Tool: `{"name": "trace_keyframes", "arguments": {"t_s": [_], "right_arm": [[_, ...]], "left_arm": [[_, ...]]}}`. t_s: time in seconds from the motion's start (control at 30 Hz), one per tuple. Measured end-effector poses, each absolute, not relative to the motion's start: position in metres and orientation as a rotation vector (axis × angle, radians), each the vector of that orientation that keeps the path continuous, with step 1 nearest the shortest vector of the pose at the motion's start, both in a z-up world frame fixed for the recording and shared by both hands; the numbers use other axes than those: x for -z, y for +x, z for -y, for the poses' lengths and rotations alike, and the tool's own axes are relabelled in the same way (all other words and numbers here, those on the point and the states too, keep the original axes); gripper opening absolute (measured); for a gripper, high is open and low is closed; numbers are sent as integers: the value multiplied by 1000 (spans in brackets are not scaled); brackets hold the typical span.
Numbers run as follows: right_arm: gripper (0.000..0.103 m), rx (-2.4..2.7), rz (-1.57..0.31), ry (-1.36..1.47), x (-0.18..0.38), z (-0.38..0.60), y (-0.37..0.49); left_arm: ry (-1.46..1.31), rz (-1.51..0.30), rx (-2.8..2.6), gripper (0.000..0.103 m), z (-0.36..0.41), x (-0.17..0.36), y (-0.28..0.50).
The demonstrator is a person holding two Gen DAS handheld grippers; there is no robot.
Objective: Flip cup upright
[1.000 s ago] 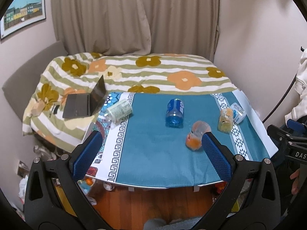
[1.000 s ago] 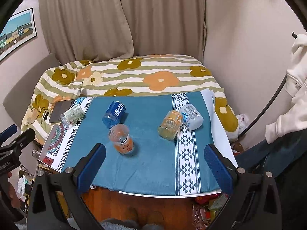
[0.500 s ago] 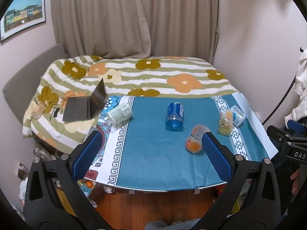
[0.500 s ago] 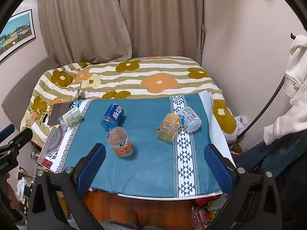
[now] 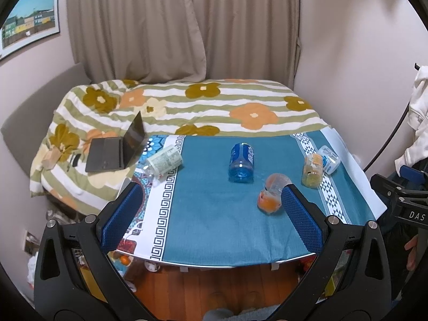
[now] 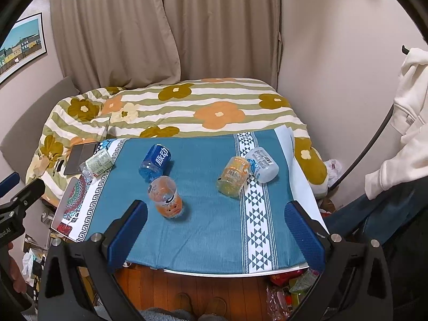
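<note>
Left wrist view: the left gripper (image 5: 211, 208) is spread wide and holds nothing, hovering before the table (image 5: 235, 263). Five cups lie on their sides on the blue cloth (image 5: 208, 214); the orange cup (image 5: 271, 194) lies nearest, just beyond the right finger.

Right wrist view: the right gripper (image 6: 214, 226) is likewise spread and empty. The orange cup (image 6: 165, 196) lies tilted near the cloth's centre, beside a blue cup (image 6: 155, 161). No cup stands upright; the task appears not yet begun.
</note>
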State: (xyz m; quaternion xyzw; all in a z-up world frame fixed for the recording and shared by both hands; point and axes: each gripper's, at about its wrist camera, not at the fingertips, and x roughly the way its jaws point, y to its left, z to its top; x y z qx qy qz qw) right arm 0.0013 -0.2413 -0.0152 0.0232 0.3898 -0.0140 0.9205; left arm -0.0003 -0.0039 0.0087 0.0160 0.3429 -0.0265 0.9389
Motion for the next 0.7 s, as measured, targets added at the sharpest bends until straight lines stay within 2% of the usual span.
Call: {"name": "trace_keyframes", "arguments": {"t_s": [0.7], "right_arm": [[102,47,-801,51,16,241,0]], "left_arm": [[47,-696,62,103,6,-8,1]]}}
